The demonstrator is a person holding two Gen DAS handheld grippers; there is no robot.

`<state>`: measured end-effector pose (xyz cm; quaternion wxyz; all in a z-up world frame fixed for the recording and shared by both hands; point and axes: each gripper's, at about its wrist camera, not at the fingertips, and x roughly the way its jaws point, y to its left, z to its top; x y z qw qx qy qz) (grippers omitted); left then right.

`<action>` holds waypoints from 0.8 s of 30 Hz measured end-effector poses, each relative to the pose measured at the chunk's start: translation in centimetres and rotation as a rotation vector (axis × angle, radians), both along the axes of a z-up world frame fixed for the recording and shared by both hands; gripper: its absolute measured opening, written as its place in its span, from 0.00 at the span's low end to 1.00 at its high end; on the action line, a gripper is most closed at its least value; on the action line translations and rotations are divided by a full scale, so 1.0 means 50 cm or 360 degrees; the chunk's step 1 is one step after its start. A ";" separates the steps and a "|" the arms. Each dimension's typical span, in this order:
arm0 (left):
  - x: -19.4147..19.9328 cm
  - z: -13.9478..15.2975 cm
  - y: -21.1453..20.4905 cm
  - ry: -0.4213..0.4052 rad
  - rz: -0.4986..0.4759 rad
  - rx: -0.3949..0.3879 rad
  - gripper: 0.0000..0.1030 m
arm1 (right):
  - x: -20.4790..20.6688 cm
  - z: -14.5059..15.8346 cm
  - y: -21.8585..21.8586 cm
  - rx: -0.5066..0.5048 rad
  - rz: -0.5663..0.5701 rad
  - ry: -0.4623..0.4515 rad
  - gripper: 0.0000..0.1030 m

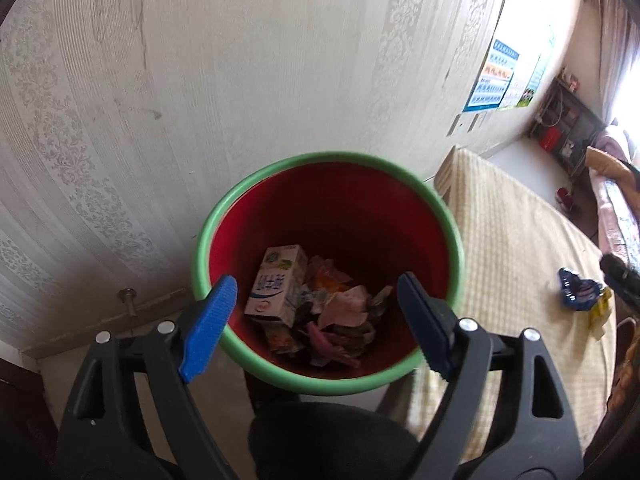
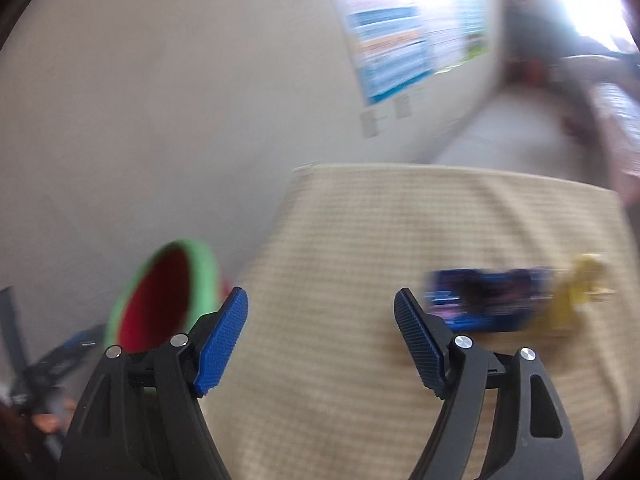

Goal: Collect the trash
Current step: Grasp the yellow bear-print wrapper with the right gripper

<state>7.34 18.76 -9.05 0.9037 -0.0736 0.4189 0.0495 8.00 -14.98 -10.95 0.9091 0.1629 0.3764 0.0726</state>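
Observation:
A red trash bin with a green rim (image 1: 400,168) stands by the wall, left of the table. Inside lie a white drink carton (image 1: 276,284) and several crumpled wrappers (image 1: 344,312). My left gripper (image 1: 316,284) hangs open over the bin's mouth, nothing between its blue pads. On the table lie a blue wrapper (image 1: 578,290) and a yellow wrapper (image 1: 602,308). The right wrist view is blurred. There my right gripper (image 2: 322,300) stands open above the tablecloth, with the blue wrapper (image 2: 488,300) and the yellow wrapper (image 2: 576,296) just right of its right finger. The bin (image 2: 160,296) shows at the left.
The table wears a beige woven cloth (image 1: 508,248) and butts against a patterned wall (image 1: 200,80). A poster (image 1: 500,76) hangs on that wall. A dark shelf (image 1: 568,124) and a bed (image 1: 612,200) stand further back. My right gripper's black tip (image 1: 620,276) shows at the table's right.

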 end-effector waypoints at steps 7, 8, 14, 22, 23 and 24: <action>-0.008 0.005 -0.103 0.0004 -0.0185 0.0059 0.80 | 0.001 -0.111 -0.283 0.0044 -0.0609 0.0247 0.77; -0.010 0.006 -0.124 0.0001 -0.0226 0.0097 0.80 | 0.003 -0.127 -0.300 0.0099 -0.0636 0.0285 0.77; -0.020 0.006 -0.222 -0.0009 -0.0410 0.0171 0.82 | 0.039 -0.216 -0.337 0.0395 -0.0556 0.0461 0.62; -0.018 -0.022 -0.389 0.0039 -0.0708 0.0277 0.82 | -0.102 -0.142 -0.338 0.0318 -0.0353 0.0254 0.43; -0.015 -0.026 -0.419 0.0035 -0.0750 0.0299 0.83 | -0.135 -0.133 -0.333 0.0291 -0.0324 0.0237 0.43; -0.010 -0.030 -0.450 0.0032 -0.0794 0.0318 0.83 | -0.161 -0.130 -0.330 0.0273 -0.0310 0.0226 0.44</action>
